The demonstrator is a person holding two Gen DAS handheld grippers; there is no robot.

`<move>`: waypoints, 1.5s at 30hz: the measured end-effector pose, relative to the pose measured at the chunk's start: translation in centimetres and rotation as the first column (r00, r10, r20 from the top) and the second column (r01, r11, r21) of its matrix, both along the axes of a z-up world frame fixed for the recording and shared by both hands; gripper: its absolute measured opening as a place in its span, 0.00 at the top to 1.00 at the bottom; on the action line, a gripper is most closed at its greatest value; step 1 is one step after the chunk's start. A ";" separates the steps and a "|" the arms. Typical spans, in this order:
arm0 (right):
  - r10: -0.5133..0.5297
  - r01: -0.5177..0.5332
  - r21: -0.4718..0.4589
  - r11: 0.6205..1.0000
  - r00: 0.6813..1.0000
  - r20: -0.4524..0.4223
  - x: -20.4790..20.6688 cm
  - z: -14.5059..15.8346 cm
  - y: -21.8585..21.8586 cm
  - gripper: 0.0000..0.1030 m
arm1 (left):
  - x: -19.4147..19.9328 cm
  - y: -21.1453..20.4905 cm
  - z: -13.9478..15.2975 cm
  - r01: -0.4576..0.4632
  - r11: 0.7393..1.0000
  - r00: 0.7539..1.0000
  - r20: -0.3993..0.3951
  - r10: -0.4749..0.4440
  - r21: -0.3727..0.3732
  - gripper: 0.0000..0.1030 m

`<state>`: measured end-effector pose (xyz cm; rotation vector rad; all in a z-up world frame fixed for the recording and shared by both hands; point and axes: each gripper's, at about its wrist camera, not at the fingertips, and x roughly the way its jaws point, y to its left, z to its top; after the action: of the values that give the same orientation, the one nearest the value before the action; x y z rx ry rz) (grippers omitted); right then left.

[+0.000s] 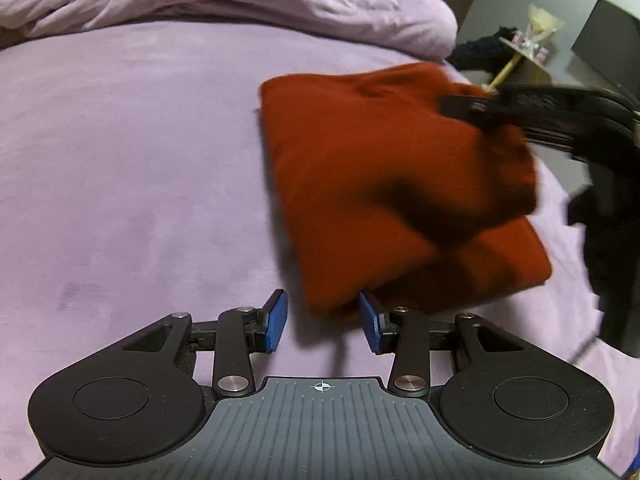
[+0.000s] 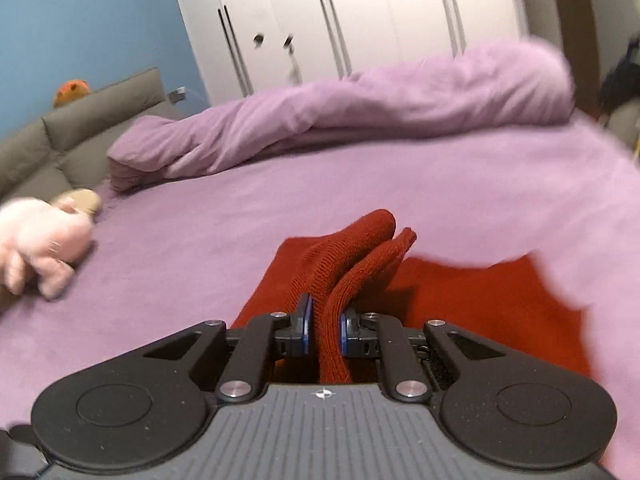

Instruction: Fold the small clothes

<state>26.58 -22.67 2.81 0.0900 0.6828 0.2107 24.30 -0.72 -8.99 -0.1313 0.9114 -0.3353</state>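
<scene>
On the big bed with the soft purple sheet (image 1: 132,168) lies a dark red knitted piece of clothing (image 1: 384,184), folded into a thick, flat pad. It sits on the right part of the bed in the left wrist view, with a puffy purple blanket (image 1: 224,0) bunched up far behind it.

From the left wrist view, the left gripper (image 1: 323,320) is down low by the near corner of the red clothing. Its two blue fingers (image 1: 278,320) are spread wide apart and squeeze nothing. The near corner of the clothing pokes a little way between them and sits just by the right finger. I cannot tell if it touches.

From the right wrist view, the right gripper (image 2: 325,330) has its blue fingers (image 2: 307,328) pressed close together on a fold of the red clothing (image 2: 348,268). The pinched part stands up between the fingers like a little ridge, and some of it hangs down behind them. The rest of the clothing is spread flat on the sheet beyond the fingers. In the left wrist view this right gripper (image 1: 460,106) reaches in from the right side, over the far part of the clothing, and looks blurry.

A pink stuffed toy (image 2: 40,244) lies on the bed far to the left. Tall white closet doors (image 2: 340,20) stand behind the bed.
</scene>
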 end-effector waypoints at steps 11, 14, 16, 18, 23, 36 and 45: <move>-0.166 0.257 0.344 0.903 0.948 -0.271 -0.9 -7.2 -11.4 0.80 | 1.4 -1.6 -1.7 -0.045 0.999 0.997 -0.069 0.045 -0.004 0.59; -0.143 0.318 0.582 0.748 0.934 -0.326 -0.2 -8.5 -13.2 0.50 | 1.5 -1.8 -1.5 -0.045 0.999 0.996 -0.078 0.044 -0.008 0.59; -0.126 0.317 0.599 0.735 0.932 -0.339 0.8 -8.9 -12.8 0.49 | 1.5 -1.8 -1.6 -0.047 0.999 0.996 -0.078 0.046 -0.006 0.59; -0.109 0.273 0.519 0.810 0.940 -0.324 1.9 -8.6 -10.9 0.49 | 1.3 -2.2 -1.8 -0.051 0.999 0.996 -0.077 0.051 0.003 0.59; -0.046 0.082 0.150 0.985 0.972 -0.232 3.0 -6.7 -4.0 0.89 | 1.5 -3.1 -1.6 -0.071 0.997 0.995 -0.075 0.073 0.029 0.58; -0.148 0.149 -0.285 0.947 0.989 0.026 -0.2 -3.0 -4.8 0.90 | 1.6 -6.0 -1.2 -0.074 0.997 0.994 -0.080 0.075 0.019 0.52; -0.352 0.356 0.044 0.933 0.933 -0.072 -5.1 -3.7 -11.8 0.61 | 2.1 -6.6 -1.7 -0.066 0.998 0.993 -0.102 0.066 0.006 0.52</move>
<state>21.47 -34.46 -0.88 0.2730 0.7112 -0.1216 26.42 -7.32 -10.74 -0.1770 1.0062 -0.2682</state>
